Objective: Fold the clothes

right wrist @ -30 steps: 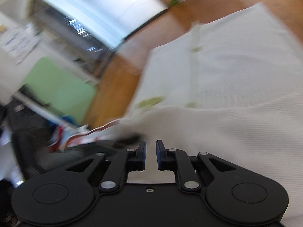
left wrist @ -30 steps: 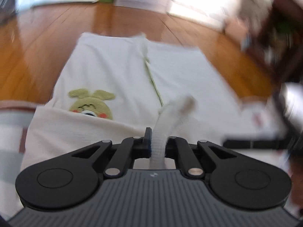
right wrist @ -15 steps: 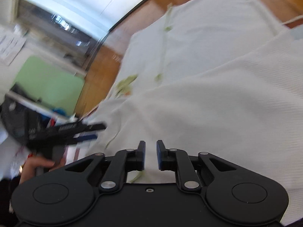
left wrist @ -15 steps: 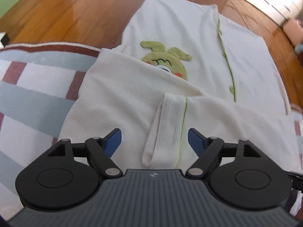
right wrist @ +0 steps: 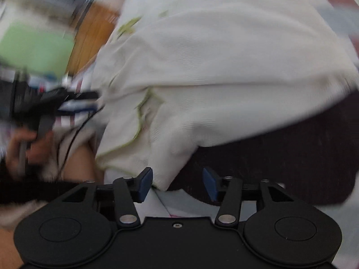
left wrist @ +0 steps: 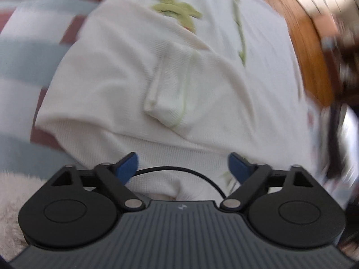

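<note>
A cream knit garment (left wrist: 125,74) with a green animal patch (left wrist: 177,11) and green-trimmed placket lies partly folded on a striped rug and the wood floor. One sleeve cuff (left wrist: 170,94) rests across its middle. My left gripper (left wrist: 182,164) hangs open just above the garment's near edge, holding nothing. In the right wrist view the same garment (right wrist: 224,56) fills the frame, and its near hem corner (right wrist: 161,179) hangs down just beside the left fingertip of my open right gripper (right wrist: 177,181). Both views are motion-blurred.
A striped rug (left wrist: 27,51) lies at the left, orange wood floor (left wrist: 303,44) at the right. A black cable (left wrist: 179,170) arcs under the left gripper. The person's hand (right wrist: 27,148) holds the other gripper at the right wrist view's left, near dark cloth (right wrist: 280,157).
My left gripper let go of the sleeve cuff, opened wide and pulled back toward the near edge. My right gripper went from nearly shut to open and dropped to the near hem.
</note>
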`<state>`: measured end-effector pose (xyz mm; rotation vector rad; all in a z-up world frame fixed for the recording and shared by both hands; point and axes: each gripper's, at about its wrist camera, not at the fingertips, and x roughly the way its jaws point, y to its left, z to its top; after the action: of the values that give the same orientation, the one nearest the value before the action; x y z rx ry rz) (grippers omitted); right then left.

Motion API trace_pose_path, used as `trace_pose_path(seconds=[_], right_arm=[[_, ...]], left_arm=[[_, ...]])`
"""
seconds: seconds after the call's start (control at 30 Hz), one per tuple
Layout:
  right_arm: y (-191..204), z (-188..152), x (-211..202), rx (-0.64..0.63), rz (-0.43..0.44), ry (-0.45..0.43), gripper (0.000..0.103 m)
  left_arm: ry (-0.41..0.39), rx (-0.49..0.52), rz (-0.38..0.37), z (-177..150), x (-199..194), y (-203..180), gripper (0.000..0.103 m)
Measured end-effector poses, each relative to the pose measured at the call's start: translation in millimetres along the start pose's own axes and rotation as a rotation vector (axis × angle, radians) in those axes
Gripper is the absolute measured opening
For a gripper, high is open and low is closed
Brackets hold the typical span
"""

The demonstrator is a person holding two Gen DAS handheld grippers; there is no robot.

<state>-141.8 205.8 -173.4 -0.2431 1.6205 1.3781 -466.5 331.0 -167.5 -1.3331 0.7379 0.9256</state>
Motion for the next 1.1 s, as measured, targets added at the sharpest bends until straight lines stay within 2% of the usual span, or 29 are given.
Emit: trace_pose_path(seconds=[0.07, 0.2, 0.27, 0.33, 0.4, 0.47, 0.53, 0.63, 0.7, 0.83, 0.9, 0.97, 1.03, 1.1], right_arm=[[-15, -1, 9, 0.141, 0.057, -0.048, 0.056], [-29, 5, 17, 0.247, 0.078, -0.114, 0.056], [-35, 8, 20, 0.295, 0.085, -0.146, 0.056], [-40, 12, 20, 0.331, 0.077, -0.190, 0.056], [-47, 16, 15, 0.370, 0.066, -0.242, 0.056], [-52, 20, 7, 0.418, 0.046, -0.303, 0.056], [-53, 23, -2, 0.421, 0.002, -0.370, 0.057], [-55, 29, -10, 0.389, -0.069, -0.435, 0.057], [-59, 29, -10, 0.411, -0.081, -0.452, 0.057], [-72, 22, -6, 0.465, -0.015, -0.457, 0.057], [-81, 20, -5, 0.498, 0.026, -0.442, 0.057], [-85, 17, 0, 0.543, 0.072, -0.420, 0.057], [-87, 10, 5, 0.605, 0.164, -0.367, 0.057], [-84, 0, 10, 0.641, 0.208, -0.325, 0.057]], left_arm=[[-0.031, -0.131, 0.021, 14, -10, 17, 0.094], [-0.138, -0.301, -0.010, 43, -38, 49, 0.094], [-0.173, -0.355, -0.001, 55, -47, 64, 0.094], [-0.173, -0.320, 0.087, 69, -47, 70, 0.094], [-0.134, -0.209, 0.169, 85, -42, 70, 0.094], [-0.097, -0.159, 0.190, 95, -37, 73, 0.094], [-0.039, -0.175, 0.179, 103, -28, 82, 0.094], [0.030, -0.265, 0.157, 108, -17, 97, 0.094], [0.077, -0.362, 0.102, 105, -8, 108, 0.094], [0.218, -0.482, -0.177, 97, 19, 113, 0.094], [0.218, -0.494, -0.217, 94, 24, 110, 0.094], [0.187, -0.492, -0.214, 92, 21, 106, 0.088], [0.159, -0.440, -0.228, 95, 17, 100, 0.068], [0.153, -0.401, -0.232, 96, 17, 96, 0.062]])
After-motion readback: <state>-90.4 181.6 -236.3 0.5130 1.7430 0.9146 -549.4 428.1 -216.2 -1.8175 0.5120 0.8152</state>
